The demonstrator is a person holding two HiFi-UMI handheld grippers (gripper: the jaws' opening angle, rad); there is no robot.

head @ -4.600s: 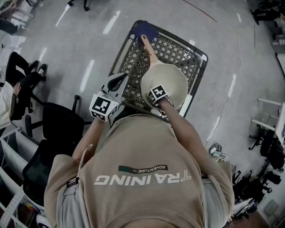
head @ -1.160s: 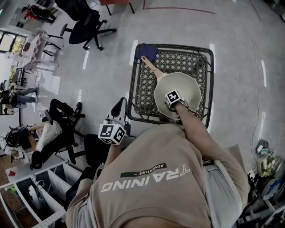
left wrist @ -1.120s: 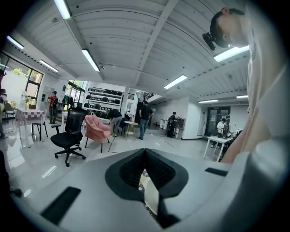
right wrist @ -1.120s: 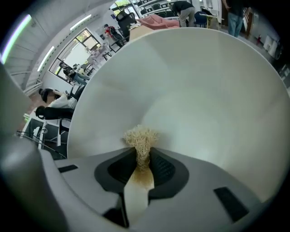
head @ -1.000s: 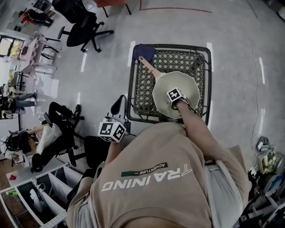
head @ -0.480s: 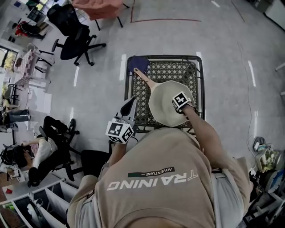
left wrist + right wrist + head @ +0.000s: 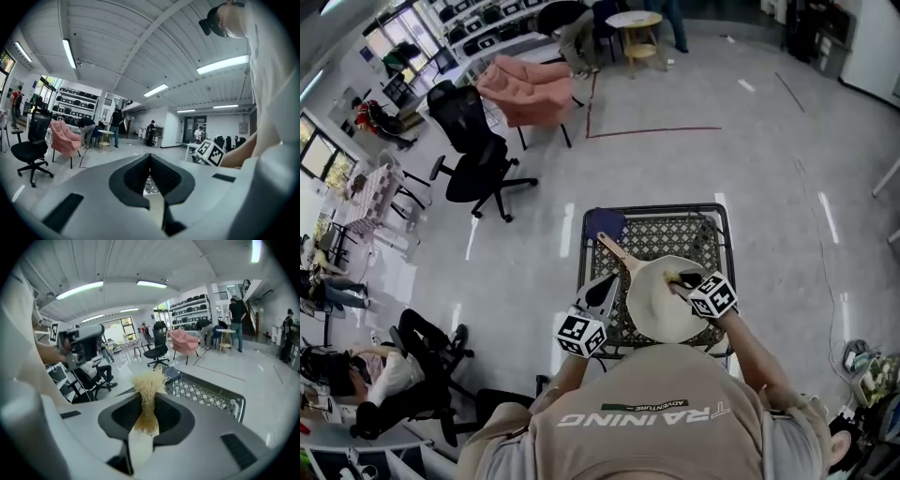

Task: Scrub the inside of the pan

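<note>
One pale pan point(image 7: 661, 305) is sitting by the mesh surface's point(image 7: 675, 236) near right corner, one blue cloth point(image 7: 605, 223) in the far left corner. The right claw point(image 7: 147, 397) is pinching one tan scrubber point(image 7: 148, 383) over the pan; the left claw point(image 7: 150, 157) is hovering pressed together, empty.

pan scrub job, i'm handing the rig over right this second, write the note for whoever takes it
Right gripper: shut on the straw-coloured scrubber, held over the pan, off its surface.
Left gripper: shut, empty, beside the pan's wooden handle, not on it.
Pan sits on the lattice table; blue cloth at its far left corner.
Done: cannot tell; the inside looks evenly pale.
Left: lower the scrubber into the pan and scrub, probably steadying the handle first.
</note>
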